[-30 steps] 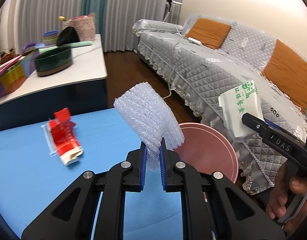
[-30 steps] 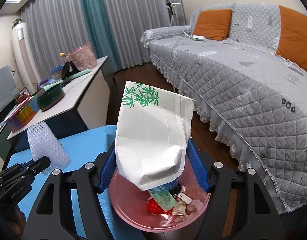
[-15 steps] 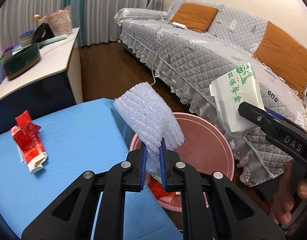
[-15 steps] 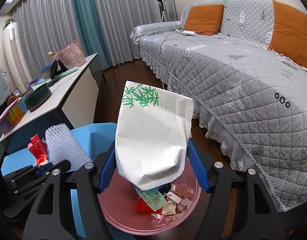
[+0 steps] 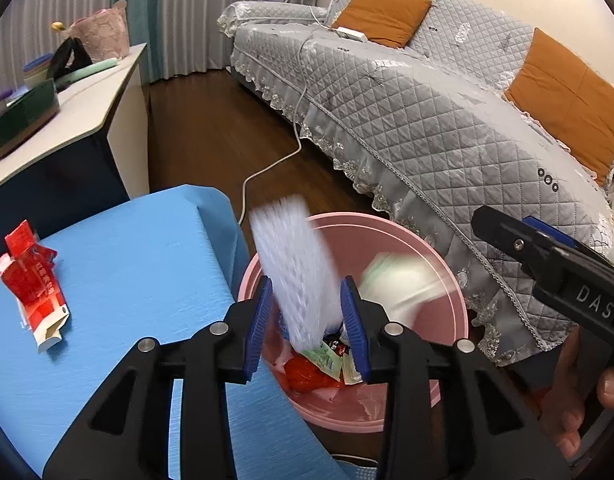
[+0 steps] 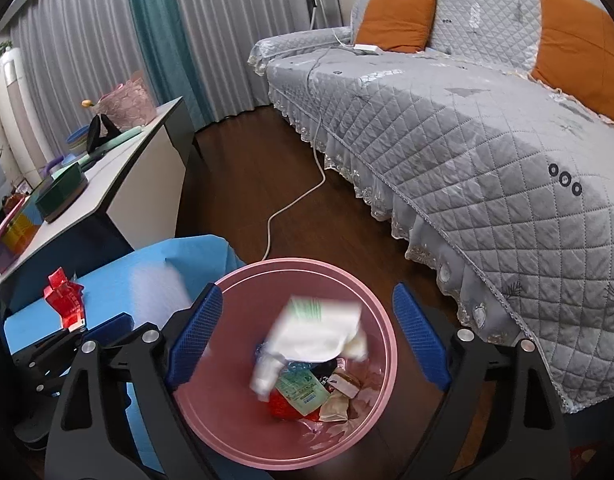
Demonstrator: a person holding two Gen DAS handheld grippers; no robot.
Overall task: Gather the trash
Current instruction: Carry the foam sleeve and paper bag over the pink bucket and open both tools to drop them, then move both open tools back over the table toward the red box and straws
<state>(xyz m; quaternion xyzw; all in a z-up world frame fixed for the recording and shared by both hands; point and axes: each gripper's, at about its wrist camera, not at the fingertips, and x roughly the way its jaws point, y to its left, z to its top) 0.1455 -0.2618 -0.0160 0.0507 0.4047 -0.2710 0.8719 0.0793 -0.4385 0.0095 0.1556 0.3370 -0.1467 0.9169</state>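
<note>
My left gripper (image 5: 307,320) is open over the pink bin (image 5: 447,276). The bubble wrap (image 5: 295,268) is blurred between its jaws, falling free. My right gripper (image 6: 305,340) is open wide above the same bin (image 6: 387,320). The white paper bag (image 6: 319,332) is blurred below it, dropping onto the wrappers in the bin. It also shows as a blur in the left wrist view (image 5: 399,284). A red carton (image 5: 33,284) lies on the blue table (image 5: 127,260) at the left, and shows in the right wrist view (image 6: 65,300).
A grey quilted sofa (image 6: 467,128) with orange cushions runs along the right. A white cable (image 6: 303,196) lies on the dark wood floor. A white side table (image 6: 119,168) with bowls and baskets stands at the left.
Both grippers have opened. The bubble wrap has left the left gripper and the white paper bag has left the right one. Both are falling into the pink bin.
</note>
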